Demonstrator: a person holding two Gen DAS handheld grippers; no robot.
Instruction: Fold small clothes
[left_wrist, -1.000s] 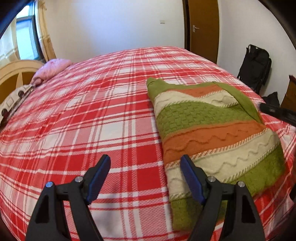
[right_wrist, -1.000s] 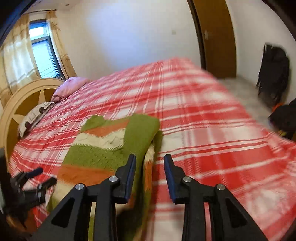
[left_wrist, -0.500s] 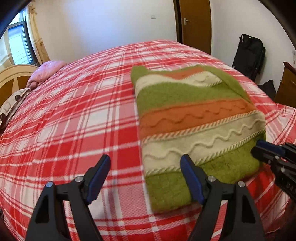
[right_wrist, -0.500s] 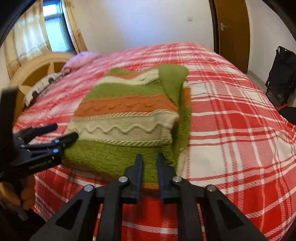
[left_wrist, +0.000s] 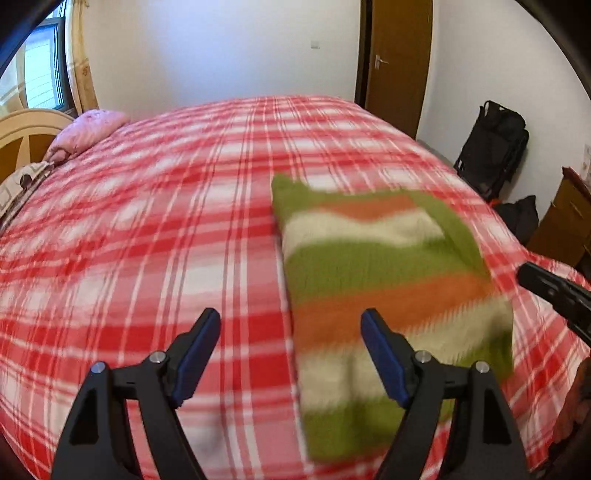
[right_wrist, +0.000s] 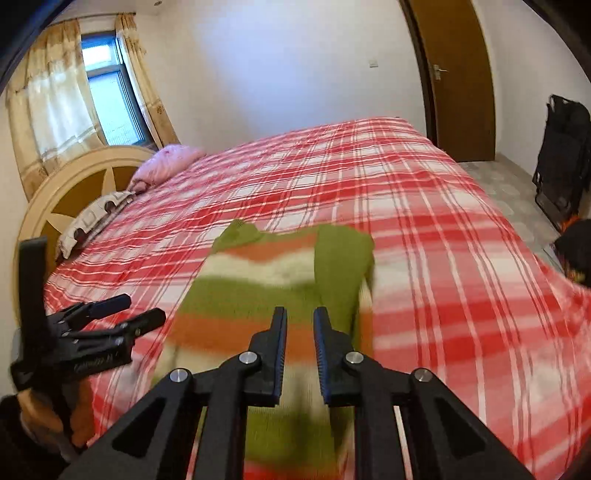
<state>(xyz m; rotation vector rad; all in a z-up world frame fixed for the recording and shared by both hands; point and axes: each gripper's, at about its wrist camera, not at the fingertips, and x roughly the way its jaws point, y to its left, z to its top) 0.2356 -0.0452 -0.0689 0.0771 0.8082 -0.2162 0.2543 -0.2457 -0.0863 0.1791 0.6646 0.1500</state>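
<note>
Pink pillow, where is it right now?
In both wrist views the pink pillow sits at the far left of the plaid bed, by the rounded headboard under the window, well away from the striped sweater.

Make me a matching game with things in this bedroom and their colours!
Things:
1. sweater
2. pillow
3. door
4. bag

Colours:
A. black
B. pink
C. green, orange and cream stripes
D. brown

Pairs: 1-C, 2-B, 3-D, 4-A
</note>
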